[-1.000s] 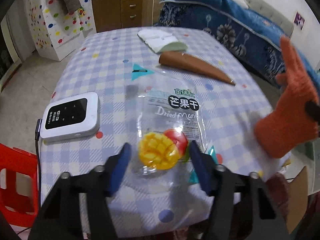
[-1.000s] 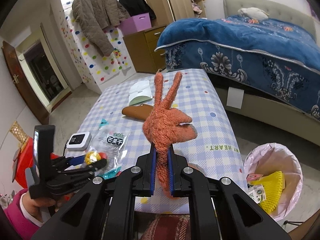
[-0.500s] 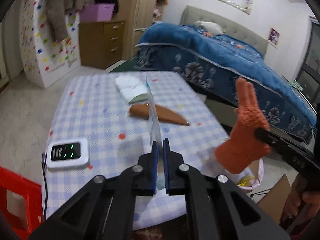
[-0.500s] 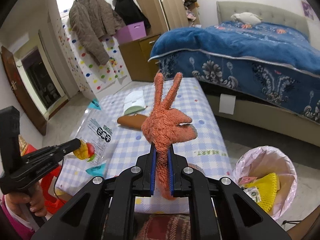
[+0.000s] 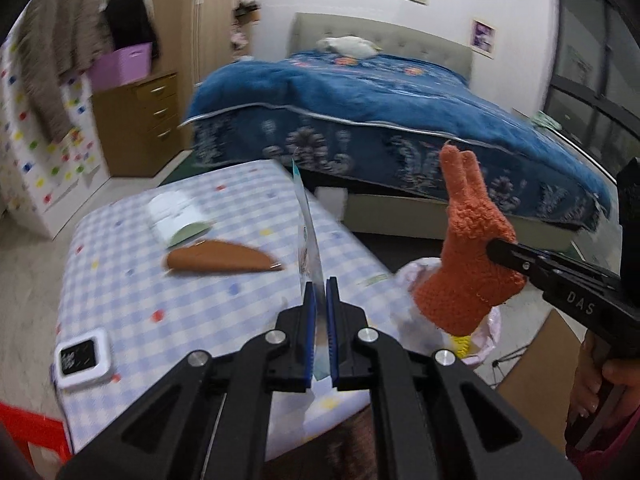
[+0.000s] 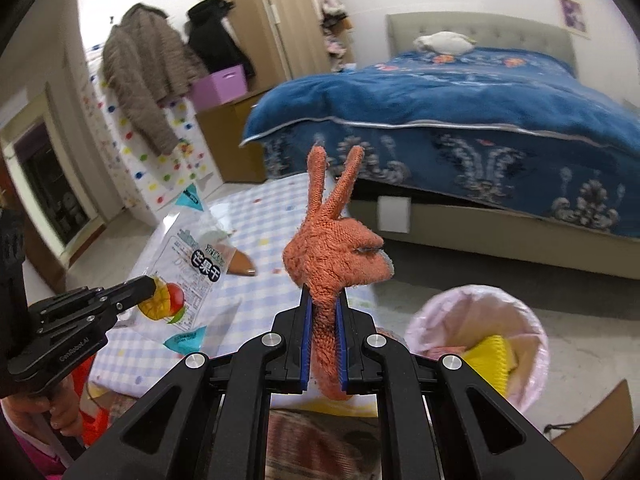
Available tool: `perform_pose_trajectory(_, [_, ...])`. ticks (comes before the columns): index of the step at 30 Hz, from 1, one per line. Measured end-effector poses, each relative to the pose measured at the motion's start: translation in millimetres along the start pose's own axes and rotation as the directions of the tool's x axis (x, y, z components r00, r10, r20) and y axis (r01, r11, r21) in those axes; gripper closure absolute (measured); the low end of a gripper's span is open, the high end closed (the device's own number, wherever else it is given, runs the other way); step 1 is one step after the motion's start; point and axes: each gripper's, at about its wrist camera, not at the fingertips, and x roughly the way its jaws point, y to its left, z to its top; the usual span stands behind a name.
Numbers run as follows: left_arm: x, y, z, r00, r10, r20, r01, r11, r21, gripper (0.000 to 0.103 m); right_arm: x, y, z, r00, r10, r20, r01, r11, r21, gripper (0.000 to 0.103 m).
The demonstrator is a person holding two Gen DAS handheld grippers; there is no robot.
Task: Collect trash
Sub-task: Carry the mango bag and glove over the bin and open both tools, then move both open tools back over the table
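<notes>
Dried-mango bag [image 6: 188, 264], clear plastic, empty-looking, is lifted off the bench [image 5: 120, 280] and hangs clamped in the left tongs [image 5: 319, 312]. In the left wrist view it shows edge-on as a thin sheet rising toward 12 o'clock from between the blue pads; in the right wrist view it faces the camera at about 9 o'clock, pinched at its lower left corner near the mango print. Left tongs together on the bag.

Orange knit glove [image 6: 332, 248] stands upright in the right tongs [image 6: 323, 344], pads clamped on its cuff, two fingers pointing toward 12 o'clock. Right tongs together on the glove.

Trash bin [image 6: 480, 320] with pink liner sits on the floor at about 4 o'clock in the right wrist view, just off the bench's near corner, yellow trash already inside. In the left wrist view it is mostly hidden behind the glove, at about 3 o'clock.

Step, as I read it: carry phase, both items picked, neither yet over the bin.

Next move calls for: swing each load over the bin's mouth, then part the tongs. Bag is light and floppy and may cling to a pad or drift, so release it low over the opening.

Left on the bench: brown pouch [image 5: 220, 260], folded white cloth [image 5: 176, 216], small white device [image 5: 82, 358].
</notes>
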Motion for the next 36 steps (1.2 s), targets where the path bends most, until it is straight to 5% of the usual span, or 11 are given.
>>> perform_pose_trajectory(14, [84,-118,16,0.965,-0.253,-0.062,0.26,0.952,0.159,0.099,-17,-108,-23,0.974,-0.224,-0.018,0.225,0.962,0.152,0.093])
perform_pose_trajectory(26, [161,-167,13,0.939,-0.304,-0.161,0.332,0.924,0.191,0.099,28,-158,-34,0.964,-0.252,-0.082,0.264,0.937,0.228,0.092])
perform_pose_trajectory(29, [173,-173,15,0.935,-0.302,-0.187,0.337,0.921,0.196,0.083,37,-168,-36,0.963,-0.252,-0.097,0.269,0.932,0.244,0.085])
perform_pose_trajectory(31, [177,-171,16,0.937,-0.297,-0.183,0.33,0.926,0.185,0.051,42,-178,-37,0.958,-0.265,-0.11,0.285,0.923,0.257,0.077])
perform_pose_trajectory(36, [172,-154,23,0.946,-0.279,-0.167,0.305,0.939,0.158,0.051,33,-189,-37,0.951,-0.295,-0.097,0.311,0.909,0.279,0.065])
